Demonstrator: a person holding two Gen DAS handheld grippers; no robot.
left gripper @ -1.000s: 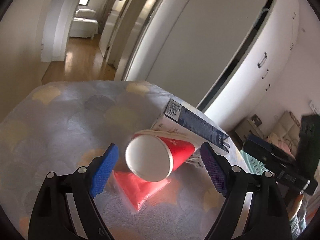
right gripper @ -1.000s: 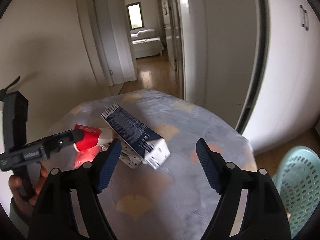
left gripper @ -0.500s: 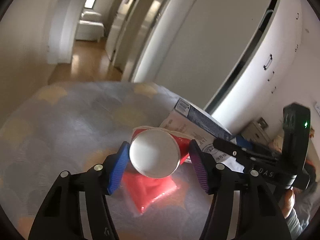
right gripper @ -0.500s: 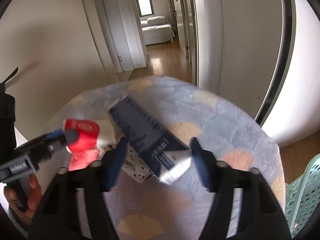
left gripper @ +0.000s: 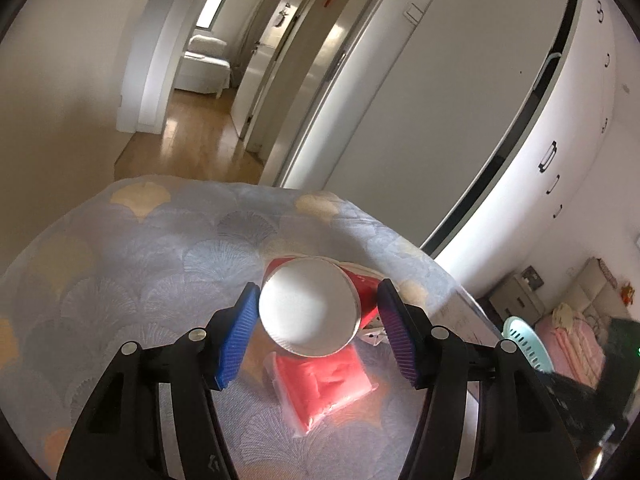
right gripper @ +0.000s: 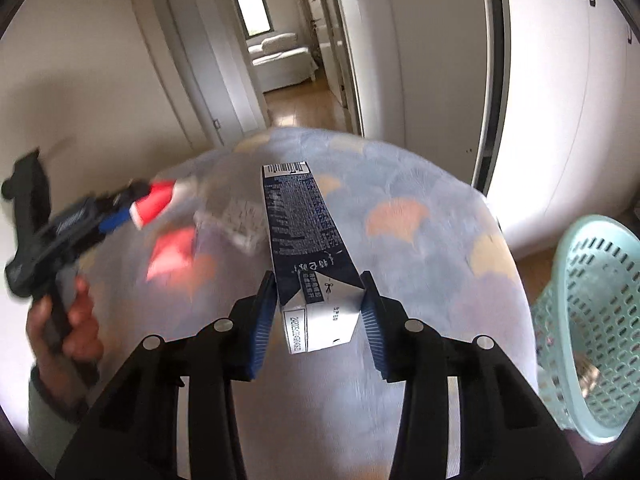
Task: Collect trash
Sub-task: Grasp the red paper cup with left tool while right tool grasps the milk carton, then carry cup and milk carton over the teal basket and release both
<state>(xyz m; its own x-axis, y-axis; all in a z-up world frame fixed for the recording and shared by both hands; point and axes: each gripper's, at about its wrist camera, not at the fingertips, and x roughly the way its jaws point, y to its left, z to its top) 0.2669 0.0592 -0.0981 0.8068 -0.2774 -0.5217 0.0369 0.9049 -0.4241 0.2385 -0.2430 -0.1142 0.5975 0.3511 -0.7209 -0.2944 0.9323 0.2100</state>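
Left claw (left gripper: 314, 330) clamped on red paper cup (left gripper: 310, 306), red packet (left gripper: 324, 384) at 6 o'clock beneath; right claw (right gripper: 318, 320) clamped on dark carton (right gripper: 304, 240) above worktop (right gripper: 420, 248).

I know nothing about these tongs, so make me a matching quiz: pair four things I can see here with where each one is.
Things:
1. red cup
2. dark carton
3. red packet
4. green basket

Places:
A. lying flat on the tablecloth
B. between the left tongs
C. on the floor beside the table
D. between the right tongs

Pairs: 1-B, 2-D, 3-A, 4-C
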